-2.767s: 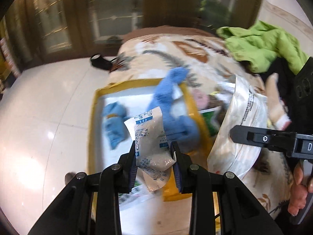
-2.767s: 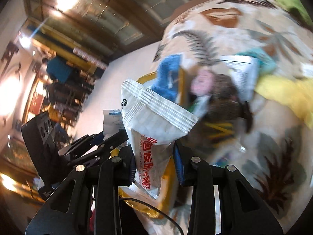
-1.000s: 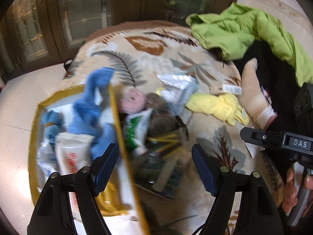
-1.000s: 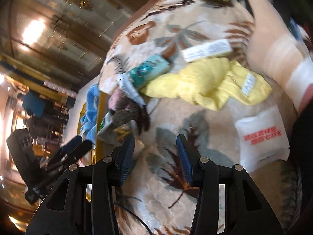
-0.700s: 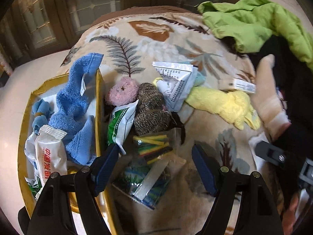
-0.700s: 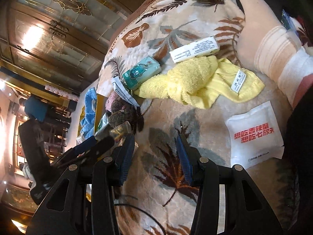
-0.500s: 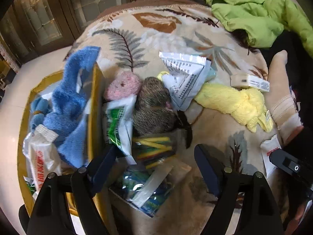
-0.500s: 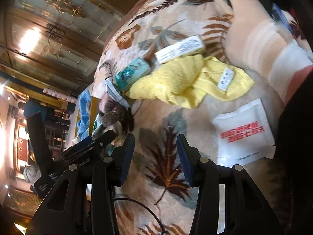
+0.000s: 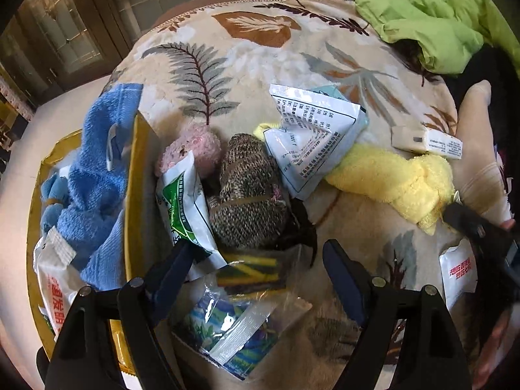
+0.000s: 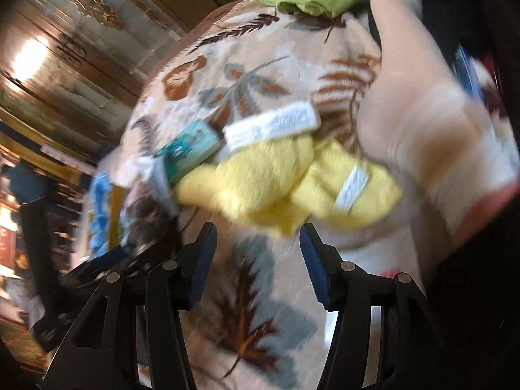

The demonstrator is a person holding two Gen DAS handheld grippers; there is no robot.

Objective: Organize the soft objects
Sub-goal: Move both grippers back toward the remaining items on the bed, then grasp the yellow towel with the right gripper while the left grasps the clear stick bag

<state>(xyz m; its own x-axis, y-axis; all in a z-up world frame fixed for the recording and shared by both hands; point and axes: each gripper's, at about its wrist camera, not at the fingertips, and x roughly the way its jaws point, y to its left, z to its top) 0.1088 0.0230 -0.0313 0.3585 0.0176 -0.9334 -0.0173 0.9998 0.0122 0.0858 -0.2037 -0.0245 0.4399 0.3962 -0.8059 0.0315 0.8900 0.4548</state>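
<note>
My left gripper (image 9: 256, 260) is open and empty above a clear bag of coloured strips (image 9: 253, 269), just short of a brown knitted bundle (image 9: 248, 191). A green-and-white packet (image 9: 183, 204) and a pink fuzzy ball (image 9: 195, 149) lie beside it. The yellow box (image 9: 135, 175) at left holds a blue towel (image 9: 97, 175) and a white packet (image 9: 55, 279). My right gripper (image 10: 256, 247) is open and empty just below the yellow towel (image 10: 276, 178), which also shows in the left wrist view (image 9: 393, 182). The right wrist view is blurred.
A leaf-patterned blanket (image 9: 253, 52) covers the surface. On it lie a white printed pouch (image 9: 312, 139), a teal box (image 10: 188, 149), a white carton (image 9: 425, 139), a red-lettered sachet (image 9: 458, 273) and a green jacket (image 9: 432, 19). A socked foot (image 10: 432, 123) rests at the right.
Both grippers dropped their packets into the yellow box and opened. They have swung right over the blanket; the right gripper has closed in on the yellow towel.
</note>
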